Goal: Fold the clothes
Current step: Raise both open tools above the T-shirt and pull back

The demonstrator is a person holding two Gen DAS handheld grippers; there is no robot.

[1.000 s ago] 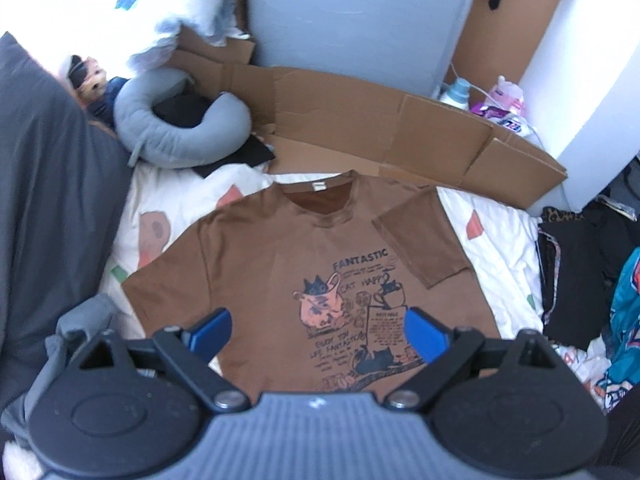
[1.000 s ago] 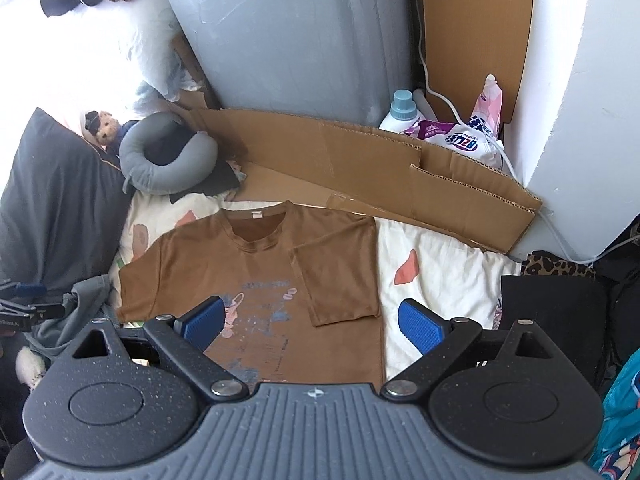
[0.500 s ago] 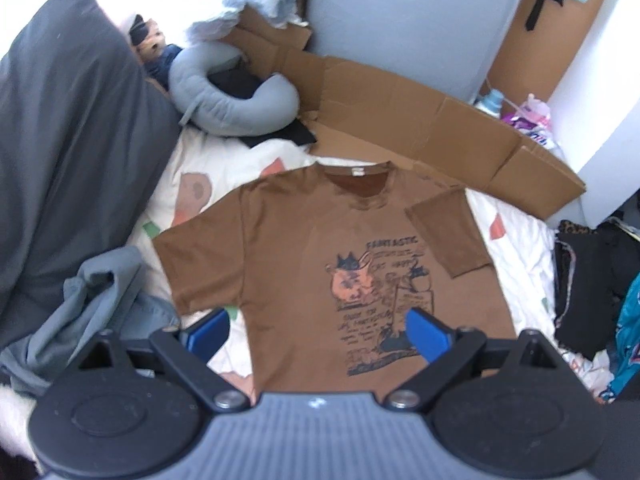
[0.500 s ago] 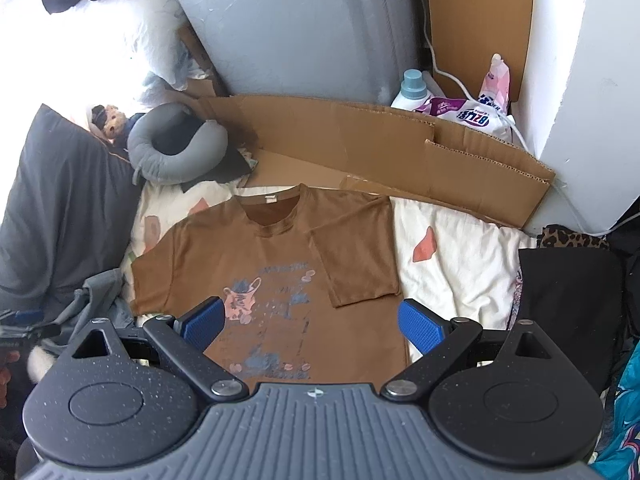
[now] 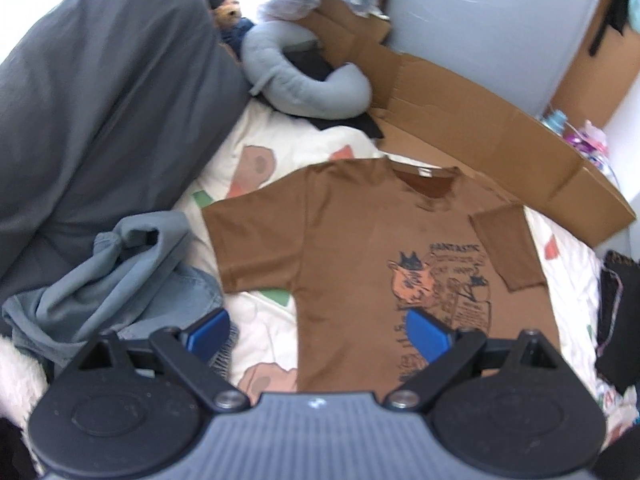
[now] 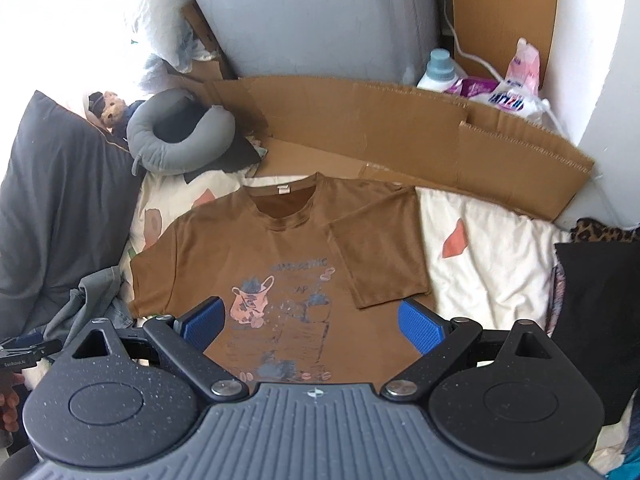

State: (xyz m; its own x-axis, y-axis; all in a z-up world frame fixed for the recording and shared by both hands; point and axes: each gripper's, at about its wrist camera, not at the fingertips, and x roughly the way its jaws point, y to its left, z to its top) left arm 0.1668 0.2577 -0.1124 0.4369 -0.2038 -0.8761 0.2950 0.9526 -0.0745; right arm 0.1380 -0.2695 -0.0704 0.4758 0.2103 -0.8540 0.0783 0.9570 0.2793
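Observation:
A brown T-shirt [image 5: 360,248] [image 6: 288,256] with a cat print lies flat, front up, on a white patterned bed sheet [image 6: 488,256]. Its right sleeve [image 6: 380,256] is folded inward over the chest; its left sleeve [image 5: 252,240] lies spread out. My left gripper [image 5: 318,334] hovers open above the shirt's lower left edge, holding nothing. Over the shirt's hem my right gripper [image 6: 310,322] is also open and empty. The other gripper's tip [image 6: 24,352] shows at the far left of the right wrist view.
A crumpled grey-blue garment [image 5: 112,272] lies left of the shirt. A dark grey pillow [image 5: 100,100], grey neck pillow [image 6: 180,136] and flattened cardboard [image 6: 400,128] border the bed. Dark clothes [image 6: 592,312] are piled at the right. Detergent bottles [image 6: 440,68] stand behind.
My left gripper has swung left, so the shirt's left sleeve and the grey garment now fill its view. The right gripper has moved slightly closer to the shirt.

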